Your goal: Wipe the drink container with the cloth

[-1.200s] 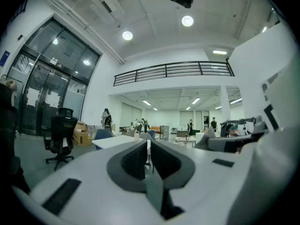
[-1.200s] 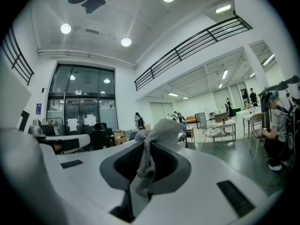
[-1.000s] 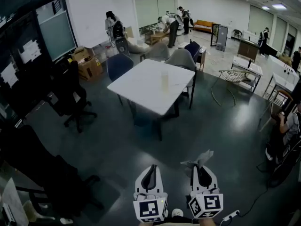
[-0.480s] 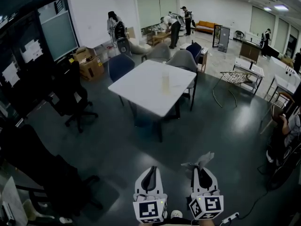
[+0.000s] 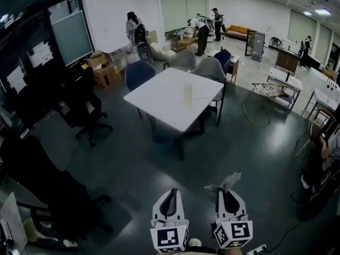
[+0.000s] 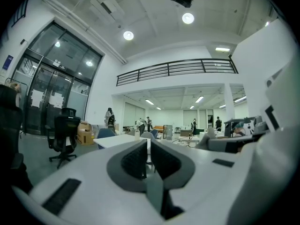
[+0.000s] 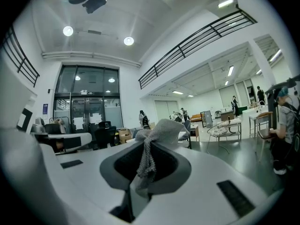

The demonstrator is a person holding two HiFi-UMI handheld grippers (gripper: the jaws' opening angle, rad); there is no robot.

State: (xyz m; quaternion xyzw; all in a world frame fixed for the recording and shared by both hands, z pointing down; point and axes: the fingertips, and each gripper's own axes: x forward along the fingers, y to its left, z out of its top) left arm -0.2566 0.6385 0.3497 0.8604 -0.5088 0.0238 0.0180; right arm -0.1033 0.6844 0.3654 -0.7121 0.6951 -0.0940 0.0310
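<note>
A pale, clear drink container stands upright near the middle of the white table, far ahead of both grippers. My left gripper is at the bottom of the head view, shut with nothing between its jaws; in the left gripper view its gripper points level toward the table. My right gripper beside it is shut on a grey cloth, whose bunched end sticks out past the jaws. Both grippers are well short of the table.
Grey and blue chairs ring the table's far side. Black office chairs stand at the left, another near my left. Cardboard boxes sit by the wall. People work at the back, one sits at the right.
The whole view has shifted slightly: the table and room sit a little lower and nearer in the picture. Both grippers keep their places in the view, the cloth still held.
</note>
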